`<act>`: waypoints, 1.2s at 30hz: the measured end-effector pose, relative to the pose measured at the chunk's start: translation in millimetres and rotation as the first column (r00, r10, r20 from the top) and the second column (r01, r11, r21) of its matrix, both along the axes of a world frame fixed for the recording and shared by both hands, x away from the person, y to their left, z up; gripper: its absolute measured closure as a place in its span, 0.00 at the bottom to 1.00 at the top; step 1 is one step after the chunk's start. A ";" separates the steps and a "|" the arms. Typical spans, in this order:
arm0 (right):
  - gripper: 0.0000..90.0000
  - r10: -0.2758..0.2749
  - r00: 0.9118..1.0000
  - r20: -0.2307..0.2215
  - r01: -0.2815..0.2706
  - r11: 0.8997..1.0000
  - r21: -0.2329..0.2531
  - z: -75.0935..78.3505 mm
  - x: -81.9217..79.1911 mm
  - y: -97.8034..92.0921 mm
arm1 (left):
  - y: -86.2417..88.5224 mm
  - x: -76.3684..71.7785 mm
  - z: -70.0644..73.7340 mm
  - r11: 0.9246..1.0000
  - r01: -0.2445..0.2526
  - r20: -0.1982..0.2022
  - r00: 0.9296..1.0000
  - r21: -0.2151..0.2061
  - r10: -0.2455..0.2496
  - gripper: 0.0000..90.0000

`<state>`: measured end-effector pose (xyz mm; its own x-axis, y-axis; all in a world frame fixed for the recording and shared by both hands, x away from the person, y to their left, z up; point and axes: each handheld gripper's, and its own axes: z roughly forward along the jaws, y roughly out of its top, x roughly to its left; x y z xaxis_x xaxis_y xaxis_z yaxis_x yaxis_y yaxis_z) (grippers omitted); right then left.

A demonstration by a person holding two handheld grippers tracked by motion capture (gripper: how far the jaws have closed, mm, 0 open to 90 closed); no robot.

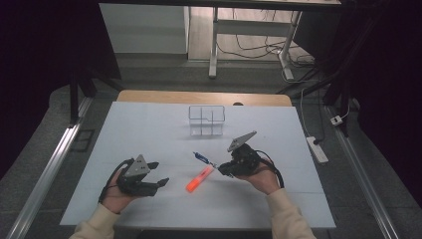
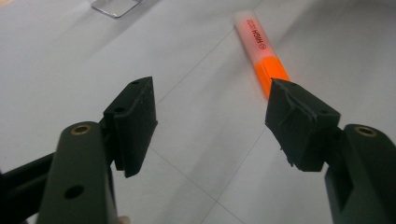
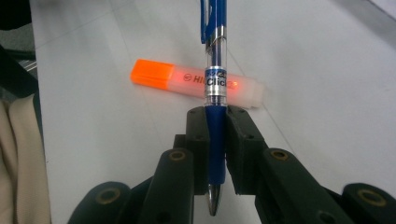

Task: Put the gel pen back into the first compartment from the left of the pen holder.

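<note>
Right gripper [image 3: 216, 122] clamped on pen [image 3: 215, 74], crossing over marker [image 1: 199, 179]. Left gripper [image 2: 210, 116] wide open, empty; marker ahead-right of it.

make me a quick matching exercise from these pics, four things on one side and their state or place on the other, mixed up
1. blue pen
2. orange highlighter
3. clear organizer
4. left gripper

A. open, holding nothing
B. lying flat on the table between the grippers
C. clamped in the right gripper
D. standing at the far side of the table

Pairs: 1-C, 2-B, 3-D, 4-A
</note>
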<state>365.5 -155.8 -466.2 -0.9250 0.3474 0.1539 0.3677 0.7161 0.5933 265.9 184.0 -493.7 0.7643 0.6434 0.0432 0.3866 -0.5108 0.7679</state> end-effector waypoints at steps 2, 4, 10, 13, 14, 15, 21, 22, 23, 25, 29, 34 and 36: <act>0.88 0.013 1.000 -0.002 -0.013 1.000 -0.004 -1.4 -1.6 3.9 | -2.5 -0.4 0.4 1.000 0.009 0.000 1.000 0.006 -0.009 0.36; 0.88 0.031 1.000 0.003 -0.031 0.999 -0.011 -2.4 -3.0 7.9 | -4.8 -0.9 1.0 1.000 0.014 0.001 1.000 0.009 -0.014 0.35; 0.88 0.080 0.997 0.006 -0.080 0.996 -0.034 -4.7 -9.8 22.0 | -12.4 -1.7 4.7 0.999 0.032 0.009 0.999 0.018 -0.032 0.34; 0.88 0.103 0.995 0.006 -0.103 0.994 -0.043 -5.7 -13.1 28.1 | -16.8 -1.5 7.2 0.999 0.044 0.016 0.999 0.022 -0.044 0.34; 0.88 0.107 0.994 0.005 -0.107 0.993 -0.045 -6.1 -14.2 29.9 | -18.3 -1.4 8.1 0.998 0.050 0.016 0.999 0.024 -0.050 0.34; 0.88 0.116 0.993 0.006 -0.115 0.992 -0.048 -6.7 -14.8 31.4 | -19.8 -1.1 9.1 0.998 0.058 0.015 0.998 0.026 -0.058 0.34; 0.88 0.159 0.987 0.007 -0.158 0.984 -0.076 -10.2 -20.1 39.8 | -31.4 4.7 15.6 0.994 0.097 -0.008 0.995 0.042 -0.097 0.33; 0.88 0.159 0.987 0.001 -0.159 0.984 -0.084 -9.9 -21.4 40.8 | -34.0 6.4 16.6 0.993 0.107 -0.017 0.994 0.046 -0.106 0.32; 0.88 0.174 0.985 0.009 -0.173 0.982 -0.076 -10.9 -21.3 41.9 | -36.5 8.0 17.4 0.992 0.114 -0.019 0.993 0.052 -0.113 0.32; 0.88 0.181 0.983 0.008 -0.180 0.980 -0.082 -10.6 -23.1 43.3 | -41.6 11.5 18.6 0.990 0.127 -0.029 0.992 0.060 -0.125 0.32; 0.88 0.202 0.979 0.010 -0.200 0.976 -0.081 -10.2 -24.7 45.0 | -50.3 18.1 21.4 0.988 0.142 -0.042 0.989 0.067 -0.139 0.31; 0.88 0.217 0.976 0.013 -0.215 0.973 -0.082 -10.8 -26.5 46.8 | -59.1 24.4 22.8 0.981 0.172 -0.066 0.984 0.085 -0.166 0.31; 0.88 0.223 0.975 0.016 -0.221 0.972 -0.083 -10.9 -27.2 47.4 | -62.9 26.8 22.2 0.975 0.203 -0.084 0.977 0.094 -0.195 0.31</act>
